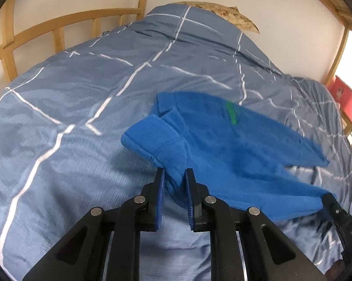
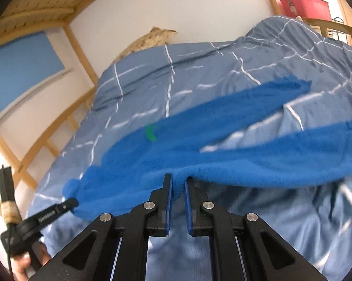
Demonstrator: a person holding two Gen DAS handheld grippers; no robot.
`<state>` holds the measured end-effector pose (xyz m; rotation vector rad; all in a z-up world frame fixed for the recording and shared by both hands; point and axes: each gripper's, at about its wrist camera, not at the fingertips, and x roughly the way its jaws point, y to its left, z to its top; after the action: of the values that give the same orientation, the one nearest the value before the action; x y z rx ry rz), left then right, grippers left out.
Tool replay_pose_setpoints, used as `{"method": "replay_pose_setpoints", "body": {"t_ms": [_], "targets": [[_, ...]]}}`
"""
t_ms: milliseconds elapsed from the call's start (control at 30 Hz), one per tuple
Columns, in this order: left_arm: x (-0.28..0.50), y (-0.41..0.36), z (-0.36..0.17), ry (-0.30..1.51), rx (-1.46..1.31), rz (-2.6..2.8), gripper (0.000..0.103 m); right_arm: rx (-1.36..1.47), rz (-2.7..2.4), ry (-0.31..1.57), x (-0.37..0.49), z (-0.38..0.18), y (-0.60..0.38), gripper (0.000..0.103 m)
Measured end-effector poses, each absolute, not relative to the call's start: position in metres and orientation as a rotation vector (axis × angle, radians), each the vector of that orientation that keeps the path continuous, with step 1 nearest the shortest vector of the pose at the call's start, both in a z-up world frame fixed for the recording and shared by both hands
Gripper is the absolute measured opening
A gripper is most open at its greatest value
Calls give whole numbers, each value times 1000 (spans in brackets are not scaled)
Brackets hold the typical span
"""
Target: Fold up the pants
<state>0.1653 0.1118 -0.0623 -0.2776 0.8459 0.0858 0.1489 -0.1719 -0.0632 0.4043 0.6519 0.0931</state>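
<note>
Left tool [image 1: 174, 175] pinching waistband corner of blue pants [image 1: 222, 145]. Right tool [image 2: 177, 180] pinching other waist edge. Pants hang just over bed [image 1: 59, 117], legs stretch away to my right. Both my tools at waist end.

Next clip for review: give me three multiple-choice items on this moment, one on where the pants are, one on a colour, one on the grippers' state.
1. Where are the pants?
A. Held up over the bedspread
B. Inside the red bin
C. On the floor

2. What colour is the small tag on the pants?
A. Yellow
B. Green
C. White

3. How do the left gripper and right gripper stand?
A. Both open, clear of the fabric
B. One open, one shut
C. Both shut on the pants

Answers: 1 A, the fabric hangs from both grippers above the bed; 2 B, a green strip shows on the blue fleece; 3 C, fabric is pinched between each pair of pads.
</note>
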Motion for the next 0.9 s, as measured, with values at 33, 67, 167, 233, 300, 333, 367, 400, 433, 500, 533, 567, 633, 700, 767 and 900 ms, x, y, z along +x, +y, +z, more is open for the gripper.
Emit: {"method": "replay_pose_setpoints", "body": {"t_ms": [33, 67, 167, 233, 300, 333, 367, 400, 433, 500, 533, 567, 633, 700, 767, 900], "targets": [[169, 111, -57, 845, -281, 81, 17, 408, 96, 649, 158, -57, -175, 10], [175, 110, -49, 842, -283, 82, 17, 406, 98, 646, 165, -53, -176, 10], [193, 109, -29, 833, -294, 90, 17, 379, 102, 648, 193, -37, -178, 10], [208, 107, -19, 830, -289, 104, 17, 361, 114, 656, 214, -28, -177, 10], [225, 104, -12, 836, -281, 113, 17, 339, 121, 670, 236, -22, -177, 10], [238, 104, -9, 846, -275, 120, 17, 339, 121, 676, 248, -19, -177, 10], [246, 104, -9, 853, -276, 126, 18, 333, 124, 690, 260, -18, -177, 10], [254, 105, -9, 861, -278, 128, 18, 327, 126, 708, 275, -18, -177, 10], [265, 104, -9, 873, -270, 133, 18, 331, 125, 719, 284, -20, -178, 10], [288, 102, -12, 897, -253, 141, 18, 312, 129, 752, 306, -24, -177, 10], [301, 102, -15, 913, -246, 146, 18, 301, 126, 767, 317, -27, -176, 10], [310, 102, -19, 926, -245, 148, 18, 286, 126, 788, 329, -32, -175, 10], [332, 101, -29, 956, -235, 162, 18, 270, 125, 826, 353, -42, -175, 10], [350, 101, -39, 980, -226, 166, 18, 242, 121, 850, 372, -53, -172, 10], [368, 100, -51, 1003, -220, 174, 18, 221, 115, 869, 386, -62, -171, 10], [395, 98, -70, 1030, -196, 183, 18, 190, 106, 909, 413, -83, -169, 10]]}}
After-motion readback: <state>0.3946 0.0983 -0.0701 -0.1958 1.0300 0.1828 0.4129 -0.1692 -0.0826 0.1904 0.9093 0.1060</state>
